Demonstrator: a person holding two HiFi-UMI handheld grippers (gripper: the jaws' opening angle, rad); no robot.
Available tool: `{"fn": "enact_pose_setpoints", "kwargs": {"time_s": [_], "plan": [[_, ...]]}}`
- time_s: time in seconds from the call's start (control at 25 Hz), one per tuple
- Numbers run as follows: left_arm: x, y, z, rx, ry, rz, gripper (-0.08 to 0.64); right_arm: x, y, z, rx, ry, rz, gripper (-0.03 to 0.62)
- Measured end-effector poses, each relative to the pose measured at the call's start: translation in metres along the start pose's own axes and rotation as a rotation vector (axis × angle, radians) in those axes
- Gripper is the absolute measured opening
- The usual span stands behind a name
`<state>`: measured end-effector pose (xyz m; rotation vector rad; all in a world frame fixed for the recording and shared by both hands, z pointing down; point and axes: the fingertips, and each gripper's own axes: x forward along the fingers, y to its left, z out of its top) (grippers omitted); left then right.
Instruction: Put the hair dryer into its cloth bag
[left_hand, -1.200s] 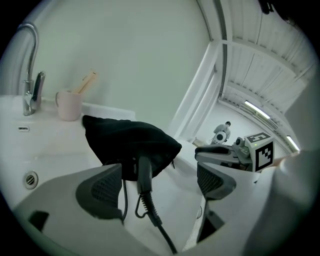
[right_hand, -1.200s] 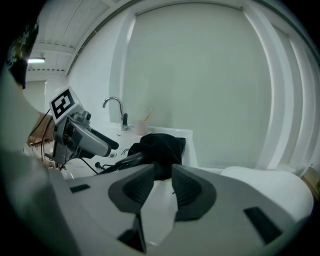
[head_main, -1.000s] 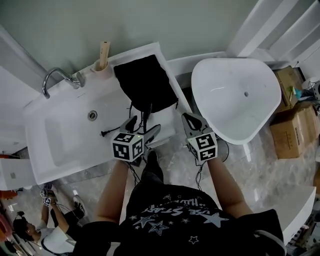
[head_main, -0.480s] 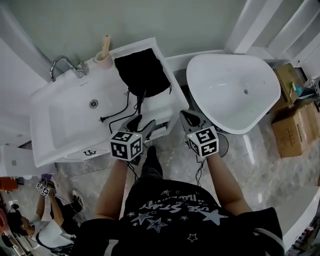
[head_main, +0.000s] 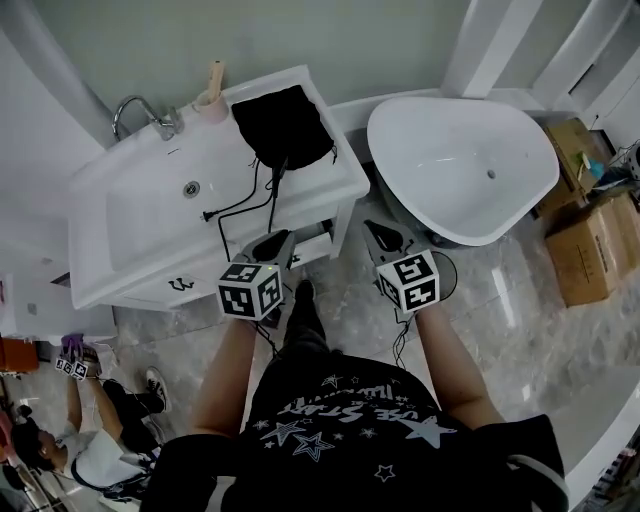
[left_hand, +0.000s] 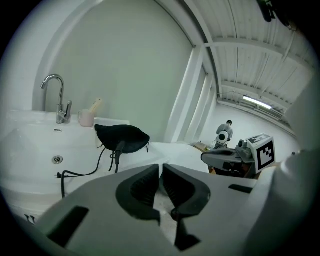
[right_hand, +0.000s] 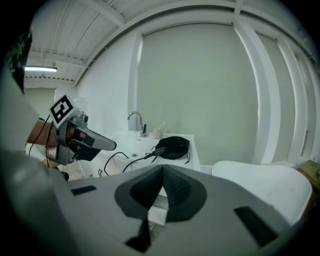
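Note:
The black cloth bag lies on the right end of the white sink counter. It bulges, and the hair dryer's dark handle sticks out of its mouth. The black cord trails into the basin and ends in a plug. Both grippers hang in front of the counter, apart from the bag. My left gripper has just been closing; its jaws stand together with nothing between them. My right gripper is shut and empty too.
A chrome faucet and a cup with a brush stand at the back of the sink. A white bathtub fills the right side, with cardboard boxes beyond it. A person crouches on the floor at lower left.
Both grippers have drawn back from the counter and the bag toward my body. The left jaws went from wide open to together. The bag and cord stay in place.

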<state>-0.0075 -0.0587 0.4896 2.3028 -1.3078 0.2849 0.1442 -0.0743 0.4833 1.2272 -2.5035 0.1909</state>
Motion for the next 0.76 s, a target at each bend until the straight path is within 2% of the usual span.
{"fn": "enact_pose_setpoints", "kwargs": {"time_s": [0.08, 0.36, 0.56, 0.76], "plan": [[-0.009, -0.005, -0.003, 0.001, -0.009, 0.011, 0.012, -0.011, 0.004, -0.005, 0.005, 0.003, -0.001, 0.006], [-0.035, -0.023, -0.022, 0.005, -0.002, 0.011, 0.011, -0.038, 0.022, -0.012, 0.024, -0.006, 0.004, 0.006], [-0.05, -0.029, -0.039, 0.043, 0.044, 0.025, 0.011, -0.05, 0.036, -0.015, 0.021, -0.008, 0.012, 0.005], [-0.063, -0.034, -0.047, 0.033, 0.037, 0.024, 0.011, -0.058, 0.048, -0.021, 0.023, -0.009, 0.02, 0.005]]}}
